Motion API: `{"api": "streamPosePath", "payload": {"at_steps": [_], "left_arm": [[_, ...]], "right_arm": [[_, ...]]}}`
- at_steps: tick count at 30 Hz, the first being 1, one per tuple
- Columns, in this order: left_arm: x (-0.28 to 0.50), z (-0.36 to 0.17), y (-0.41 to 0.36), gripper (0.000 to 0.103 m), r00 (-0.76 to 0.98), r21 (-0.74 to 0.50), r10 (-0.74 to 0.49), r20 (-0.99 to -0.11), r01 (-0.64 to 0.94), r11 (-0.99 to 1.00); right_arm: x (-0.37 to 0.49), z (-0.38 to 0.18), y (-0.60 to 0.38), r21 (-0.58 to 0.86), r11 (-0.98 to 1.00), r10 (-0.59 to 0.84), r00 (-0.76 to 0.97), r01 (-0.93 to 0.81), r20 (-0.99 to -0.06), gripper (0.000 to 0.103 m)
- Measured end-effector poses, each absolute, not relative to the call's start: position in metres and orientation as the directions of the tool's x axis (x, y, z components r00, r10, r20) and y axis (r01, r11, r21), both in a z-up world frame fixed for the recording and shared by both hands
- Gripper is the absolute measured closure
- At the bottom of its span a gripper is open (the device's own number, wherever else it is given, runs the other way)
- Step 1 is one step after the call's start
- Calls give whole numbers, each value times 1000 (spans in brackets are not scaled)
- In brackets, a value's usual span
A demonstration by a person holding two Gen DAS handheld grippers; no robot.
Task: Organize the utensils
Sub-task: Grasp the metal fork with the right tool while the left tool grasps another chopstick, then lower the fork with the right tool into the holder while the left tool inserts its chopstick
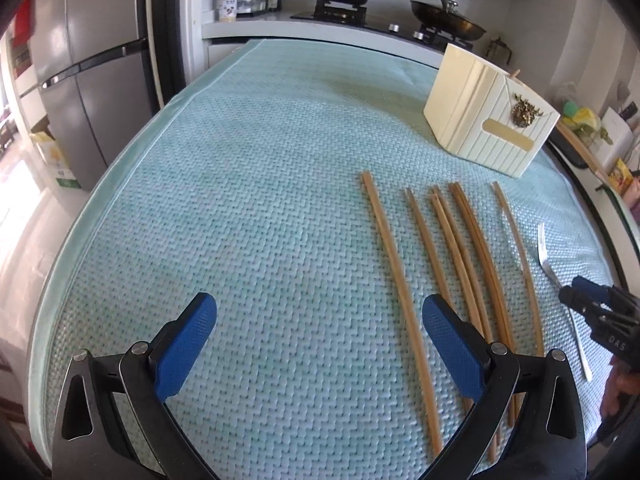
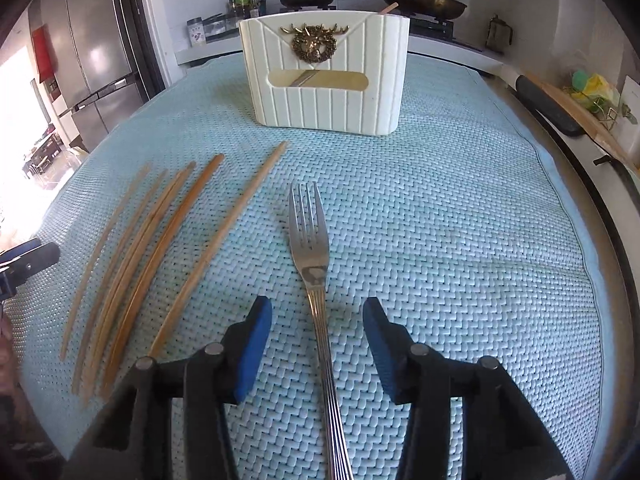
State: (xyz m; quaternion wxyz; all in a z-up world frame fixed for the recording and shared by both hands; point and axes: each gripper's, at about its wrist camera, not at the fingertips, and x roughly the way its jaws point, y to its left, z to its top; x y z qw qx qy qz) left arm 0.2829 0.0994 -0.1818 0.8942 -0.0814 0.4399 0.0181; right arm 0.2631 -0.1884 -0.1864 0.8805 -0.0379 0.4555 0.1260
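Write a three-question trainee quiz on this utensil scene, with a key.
1. True or false: the fork lies between the right gripper fingers, unclamped.
2. Which lies nearest the fork? A) a chopstick B) the holder C) the left gripper
3. Fill in: the fork's tines point toward the ____.

Key: 1 true; 2 A; 3 holder

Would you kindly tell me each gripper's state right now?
Left gripper: open, holding nothing.
Right gripper: open, straddling the fork handle, not gripping.
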Motion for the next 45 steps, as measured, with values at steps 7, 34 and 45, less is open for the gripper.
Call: {"api": "streamPosePath", "payload": {"at_steps": [7,34,45], "left_arm": [[316,-190,90,1,586,-72,-3,-811,-94,993],[355,-195,54,96,542,-42,-73,-837,70,997],[314,-129,60,99,675,-137,-142,-724,61,989]], "right_arm": [[262,-180,-197,72,964,210,568,-255,-796,55],[325,-192,-167,49,921,265,530,-386,-805,79],[268,-112,-191,84,909,354,652,-408,-671,79]]}}
